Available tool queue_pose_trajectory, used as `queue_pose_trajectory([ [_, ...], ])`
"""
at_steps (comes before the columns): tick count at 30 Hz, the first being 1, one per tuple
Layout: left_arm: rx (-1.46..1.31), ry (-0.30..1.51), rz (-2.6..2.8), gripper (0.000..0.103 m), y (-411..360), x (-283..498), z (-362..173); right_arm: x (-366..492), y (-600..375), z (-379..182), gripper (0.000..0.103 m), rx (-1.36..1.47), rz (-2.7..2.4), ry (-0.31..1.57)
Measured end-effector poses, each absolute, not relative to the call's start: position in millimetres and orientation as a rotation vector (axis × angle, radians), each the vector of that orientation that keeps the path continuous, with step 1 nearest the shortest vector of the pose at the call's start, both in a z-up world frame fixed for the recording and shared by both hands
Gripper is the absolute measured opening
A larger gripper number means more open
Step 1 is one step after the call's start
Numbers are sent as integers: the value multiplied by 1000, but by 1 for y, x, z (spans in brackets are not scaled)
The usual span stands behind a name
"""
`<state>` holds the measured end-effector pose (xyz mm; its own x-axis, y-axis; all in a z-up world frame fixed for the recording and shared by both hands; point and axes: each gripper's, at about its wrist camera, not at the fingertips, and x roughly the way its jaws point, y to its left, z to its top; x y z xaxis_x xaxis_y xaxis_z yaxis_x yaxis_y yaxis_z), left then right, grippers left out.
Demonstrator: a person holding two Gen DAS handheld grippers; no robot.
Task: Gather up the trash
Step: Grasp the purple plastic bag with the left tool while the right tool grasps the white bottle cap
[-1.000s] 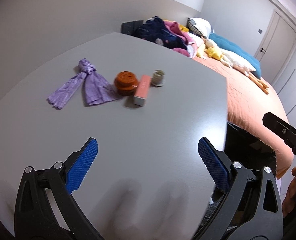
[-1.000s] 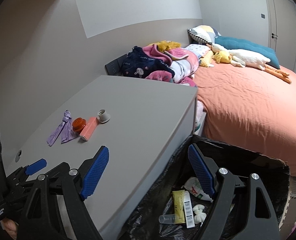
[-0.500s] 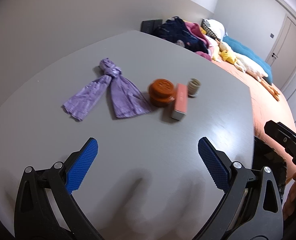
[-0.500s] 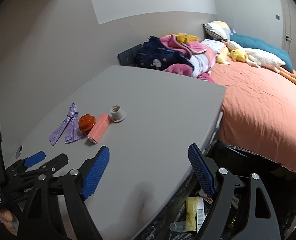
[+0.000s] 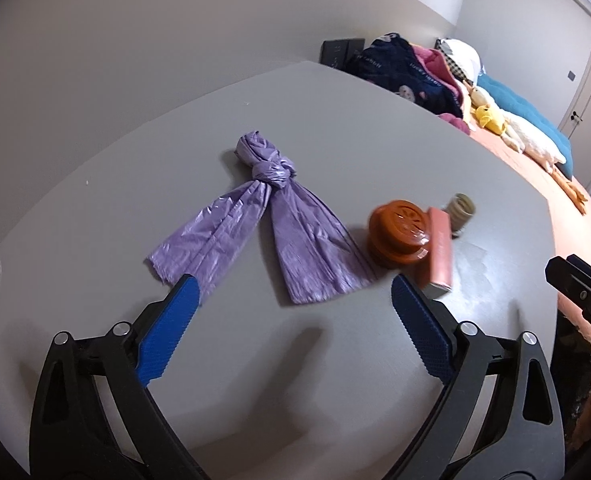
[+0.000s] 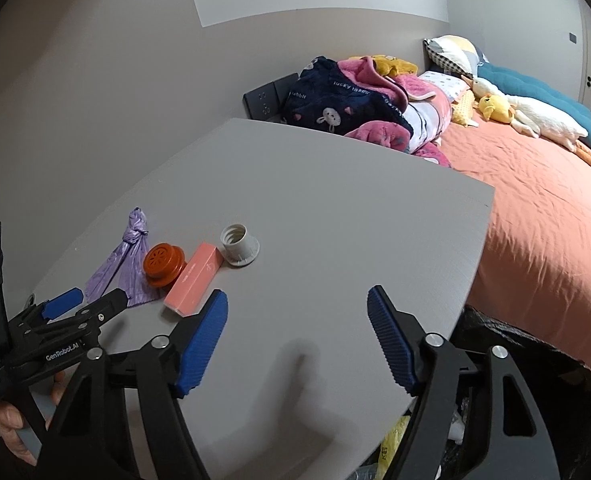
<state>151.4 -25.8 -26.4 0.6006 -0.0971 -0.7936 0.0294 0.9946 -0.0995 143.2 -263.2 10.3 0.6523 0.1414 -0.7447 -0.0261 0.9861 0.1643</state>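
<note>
Left claw: the left gripper (image 5: 291, 320) hangs over the grey tabletop (image 5: 335, 128), jaws spread wide and closing, nothing between them.
Purple bag: the knotted purple plastic bag (image 5: 271, 216) lies flat just ahead of the left gripper, its loose ends near the blue fingertips (image 5: 183, 292).
Other trash: round orange plastic lid (image 5: 399, 232), pink cardboard box (image 5: 439, 252) and grey threaded cap (image 5: 459, 208) sit in a row, right of the bag.
Right claw: the right gripper (image 6: 297, 320) has its jaws apart and closing on nothing; the box lies just beyond its left finger.
Bin: a black-lined trash bin (image 6: 535, 344) stands below the table edge.

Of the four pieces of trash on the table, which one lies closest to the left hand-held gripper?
The knotted purple plastic bag. Its loose ends reach down between the gripper's blue fingers.
</note>
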Motion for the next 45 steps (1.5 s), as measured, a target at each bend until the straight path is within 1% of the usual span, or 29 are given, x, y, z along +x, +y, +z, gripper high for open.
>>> queue_pose_trajectory([
  [1, -86, 933, -73, 89, -24, 155, -28, 147, -263, 9, 72, 142, 97, 858],
  [3, -98, 943, -74, 86, -22, 161, -31, 154, -261, 8, 72, 142, 103, 865],
  [8, -106, 959, -49, 85, -16, 172, -36, 170, -254, 5, 70, 129, 114, 877],
  [10, -107, 965, -53, 82, -15, 177, -38, 176, -252, 3, 70, 125, 118, 883],
  [17, -73, 967, -31, 77, -14, 187, -41, 198, -236, -4, 64, 79, 135, 910],
  [20, -28, 962, -7, 68, -16, 189, -41, 205, -229, -6, 64, 73, 144, 916],
  [21, -11, 959, 5, 64, -16, 189, -42, 206, -227, -7, 64, 71, 148, 918],
  [23, -2, 953, 9, 60, -15, 189, -41, 210, -222, -8, 63, 62, 155, 921],
  [25, 3, 945, 7, 49, -13, 188, -41, 212, -218, -10, 61, 51, 159, 925],
  [27, 6, 941, 5, 44, -10, 188, -41, 215, -214, -13, 55, 43, 161, 935],
  [28, 6, 940, 2, 43, -9, 188, -40, 217, -213, -14, 50, 45, 163, 941],
  [29, 9, 937, -4, 43, -8, 188, -40, 219, -212, -16, 46, 48, 165, 949],
  [30, 7, 933, -7, 42, -8, 187, -41, 221, -211, -18, 44, 51, 167, 957],
  [33, -19, 915, -24, 42, -3, 186, -41, 222, -208, -21, 29, 47, 176, 974],
  [34, -30, 914, -26, 41, -2, 186, -41, 223, -208, -22, 26, 47, 179, 977],
  [35, -36, 914, -23, 38, -1, 186, -40, 221, -208, -22, 26, 47, 180, 972],
  [37, -44, 912, -11, 26, 3, 185, -40, 220, -208, -23, 26, 51, 186, 968],
  [38, -68, 908, -13, 24, 6, 184, -39, 219, -209, -23, 26, 59, 192, 966],
  [40, -118, 903, -23, 15, 11, 184, -39, 216, -211, -22, 26, 73, 201, 959],
  [41, -136, 900, -28, 14, 13, 183, -39, 214, -212, -21, 26, 81, 206, 953],
  [42, -144, 896, -32, 10, 14, 182, -39, 213, -213, -21, 26, 88, 208, 949],
  [45, -147, 873, -25, 6, 13, 178, -37, 211, -216, -19, 26, 105, 213, 946],
])
